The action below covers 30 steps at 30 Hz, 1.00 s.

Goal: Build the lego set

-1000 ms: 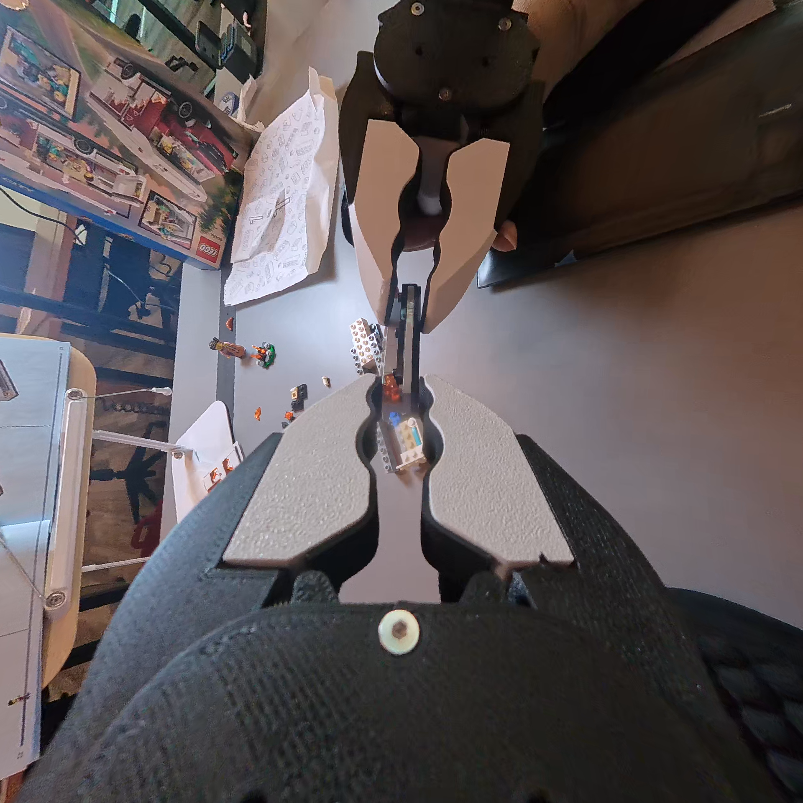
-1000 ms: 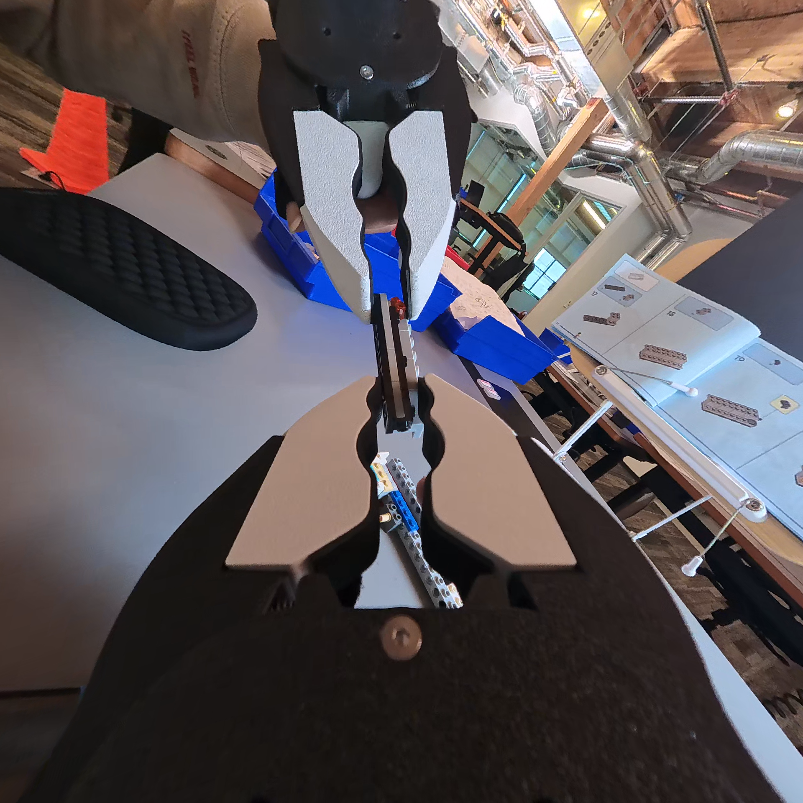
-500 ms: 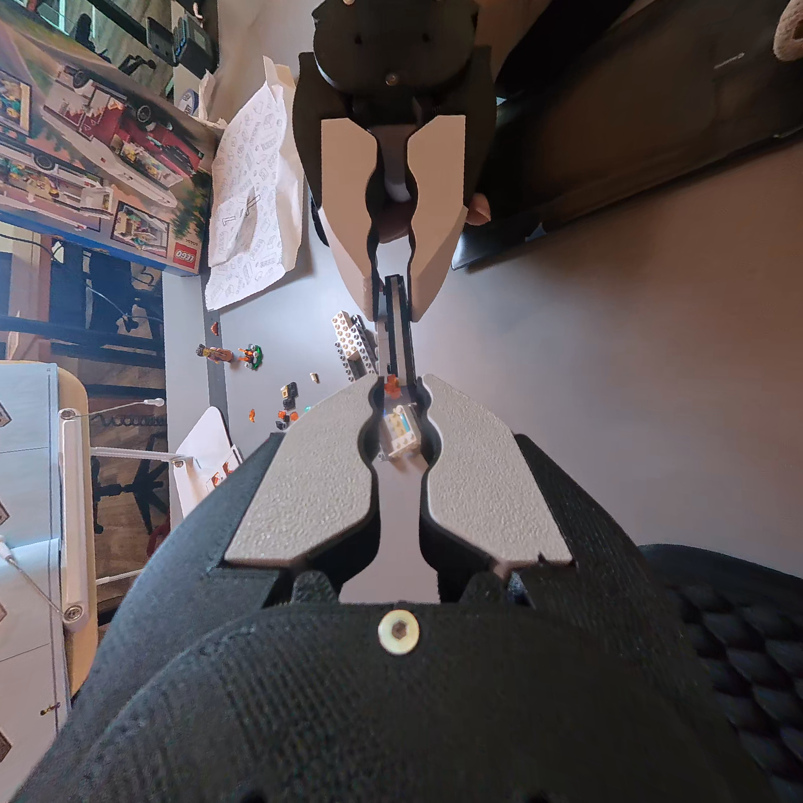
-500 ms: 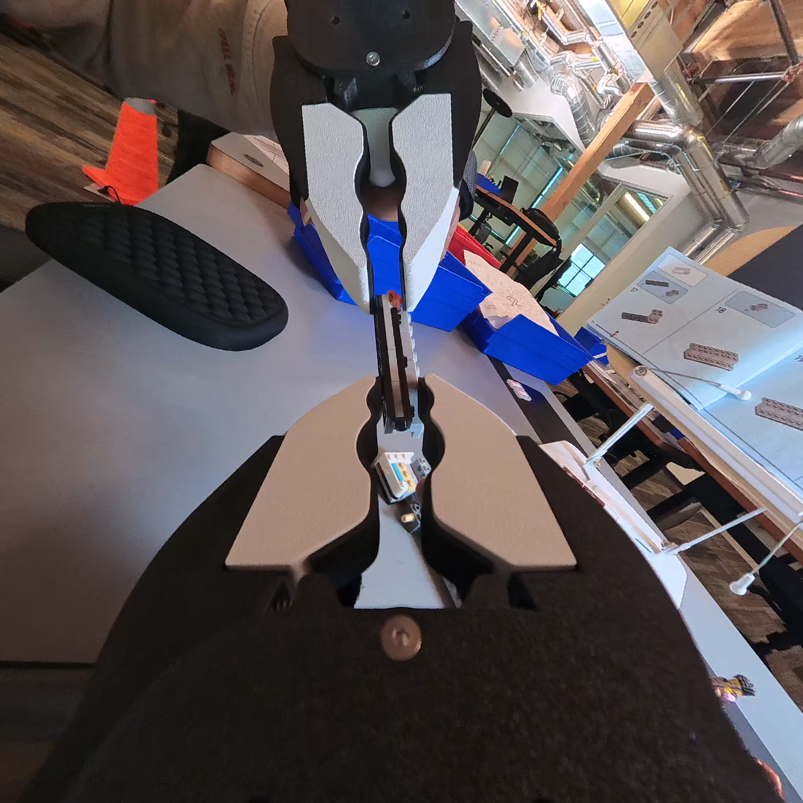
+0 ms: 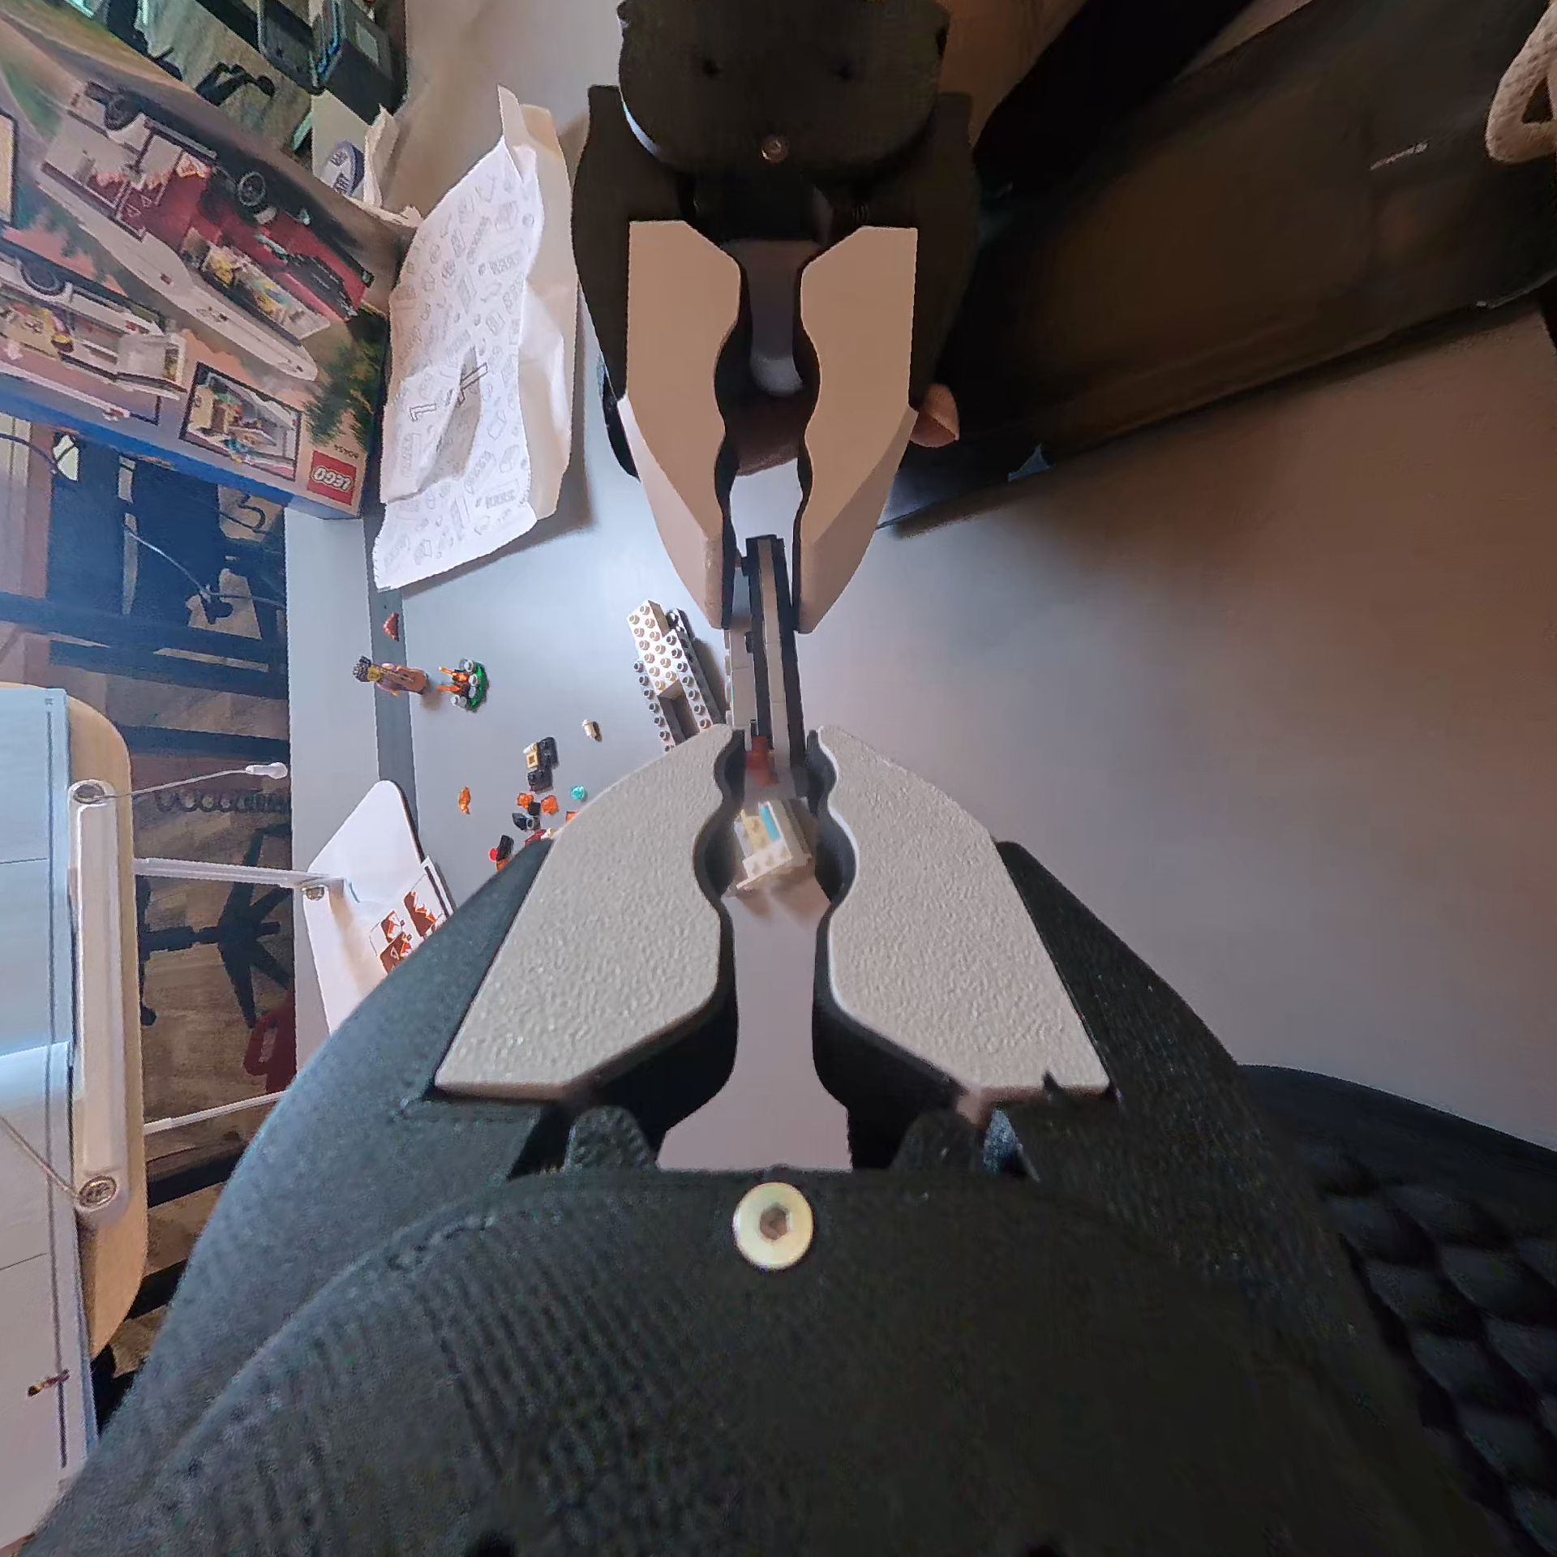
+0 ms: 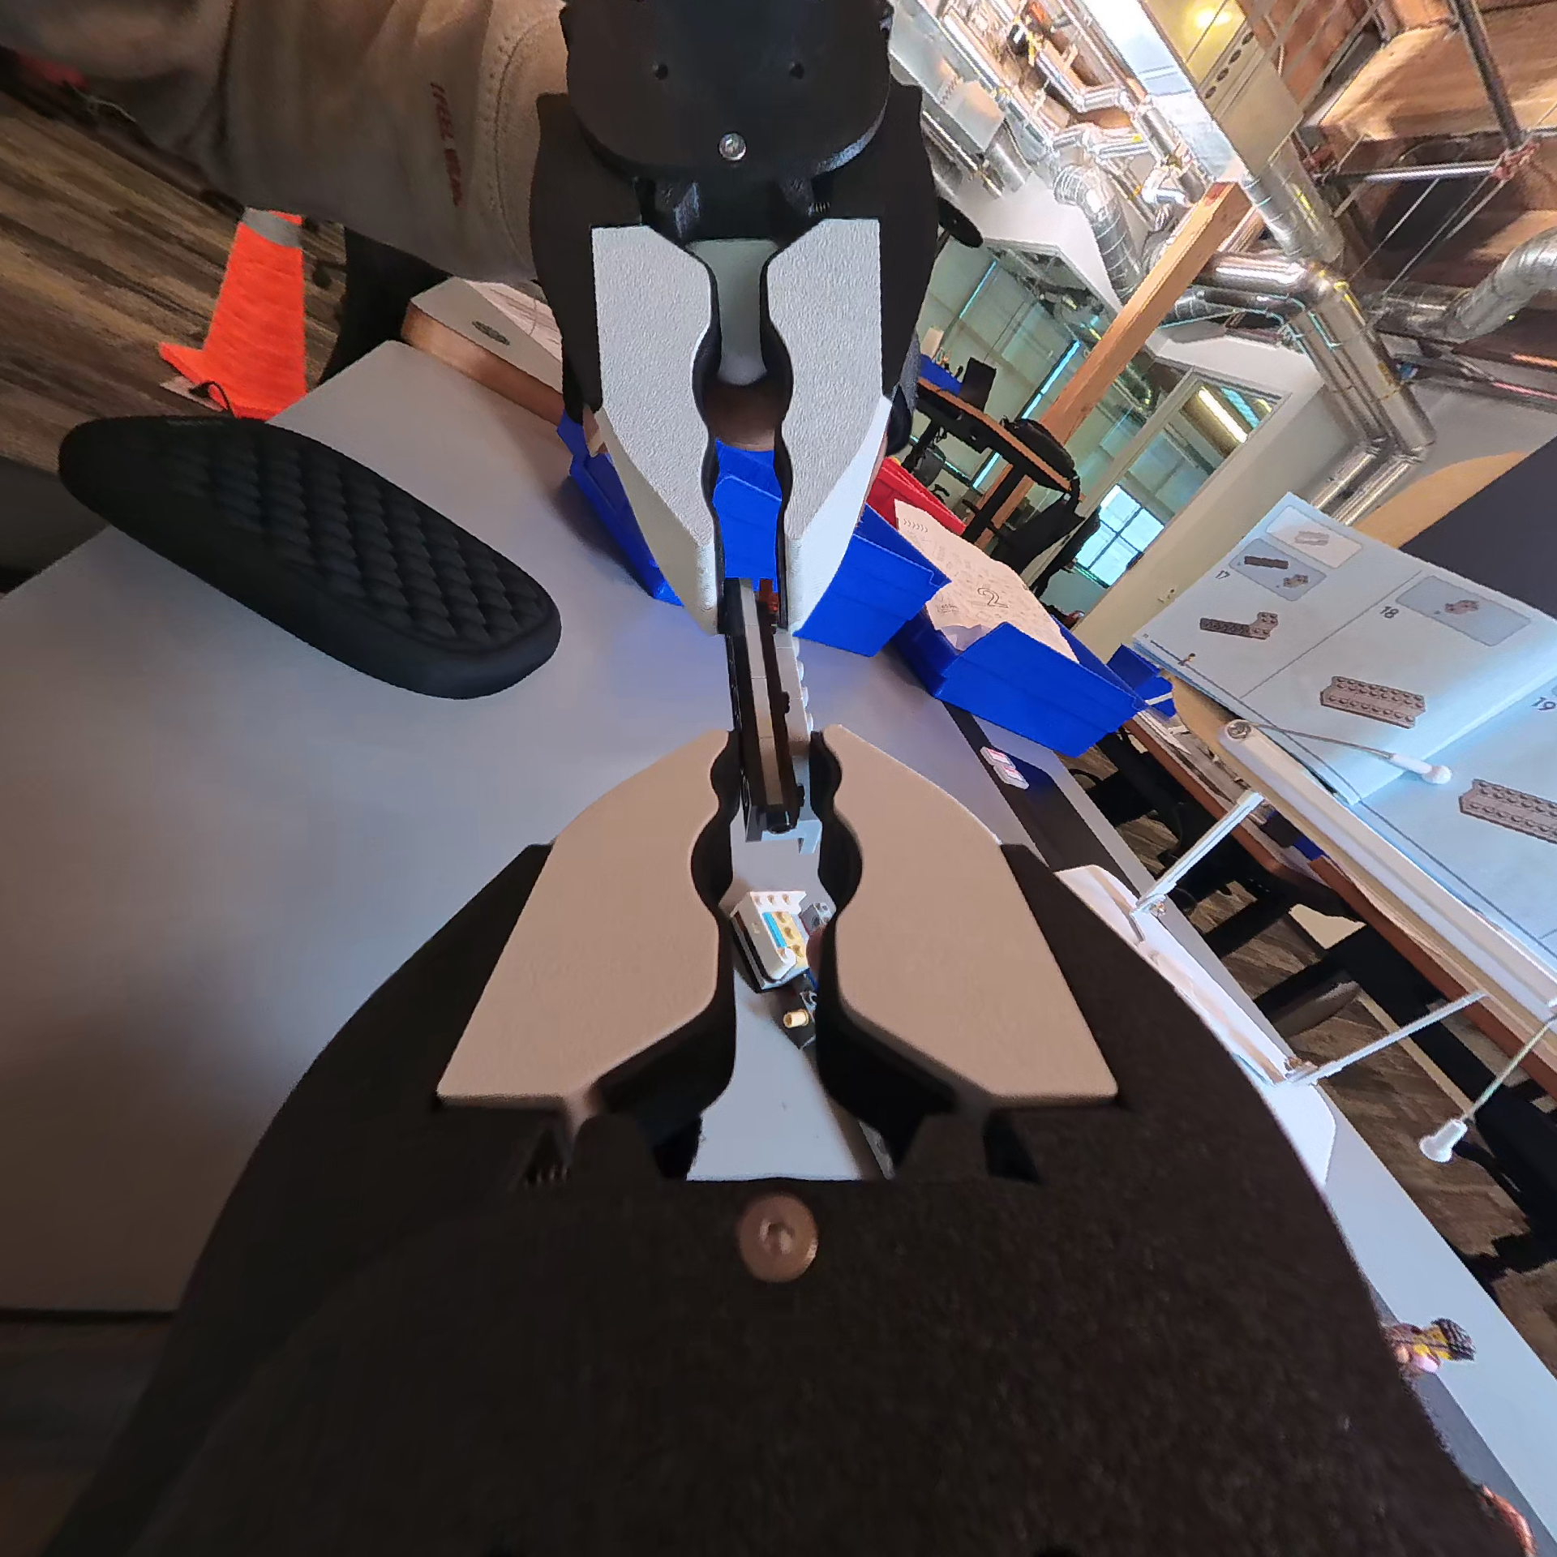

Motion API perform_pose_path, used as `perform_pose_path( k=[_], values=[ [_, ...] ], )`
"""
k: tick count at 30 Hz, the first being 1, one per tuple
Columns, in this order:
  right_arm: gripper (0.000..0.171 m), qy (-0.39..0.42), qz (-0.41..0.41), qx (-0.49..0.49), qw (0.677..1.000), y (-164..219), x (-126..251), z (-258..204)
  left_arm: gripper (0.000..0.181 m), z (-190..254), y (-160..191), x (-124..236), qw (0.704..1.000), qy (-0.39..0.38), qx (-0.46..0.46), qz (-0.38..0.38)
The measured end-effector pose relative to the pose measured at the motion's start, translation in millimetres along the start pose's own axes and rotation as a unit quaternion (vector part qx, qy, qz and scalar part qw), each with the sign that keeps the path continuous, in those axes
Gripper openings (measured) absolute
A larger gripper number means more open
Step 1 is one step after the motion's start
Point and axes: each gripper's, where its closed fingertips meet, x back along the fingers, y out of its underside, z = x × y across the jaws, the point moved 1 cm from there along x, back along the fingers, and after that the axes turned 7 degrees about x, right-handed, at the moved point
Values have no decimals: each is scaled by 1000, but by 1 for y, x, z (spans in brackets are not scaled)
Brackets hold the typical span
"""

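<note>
Two grippers face each other over the grey table (image 5: 1179, 716), each clamped on one end of the same long, thin lego assembly (image 5: 765, 666), which hangs in the air between them, edge-on to both cameras. Nearest in the left wrist view, the left gripper (image 5: 768, 750) has its jaws pinched on the end with the small red piece; a white and tan block shows in the gap behind its fingertips. In the right wrist view, the right gripper (image 6: 771, 762) has its jaws closed on the grey end of the black and grey strip.

Beyond the left gripper's tips, a second studded grey lego section (image 5: 670, 674) lies flat on the table, just beside the held piece. Loose small bricks (image 5: 535, 792) and a minifigure (image 5: 392, 674) are scattered to its left, near the table's edge. Farther off lie a printed paper bag (image 5: 472, 354) and the set's box (image 5: 168, 253). To the right of the held assembly the table surface is bare up to a dark edge.

From the right gripper's side, a black padded rest (image 6: 312, 556) sits on the table left of the assembly, well apart from it. Blue bins (image 6: 994, 657) stand behind the left gripper along the far rim. An open instruction booklet (image 6: 1390, 674) rests on a stand past the table's right edge.
</note>
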Motion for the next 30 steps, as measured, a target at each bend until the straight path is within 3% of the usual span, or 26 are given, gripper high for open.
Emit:
perform_pose_path(
  k=[18, 30],
  values=[
    [15, -5, 18, -10, 1000, -8, 1, -3, 13, 2, -7, 6, 1000, -7, 3, -1],
    [11, -12, 7, 27, 1000, -9, -2, -13, 13, 9, -3, 6, 998, 15, 61, 17]
  ],
)
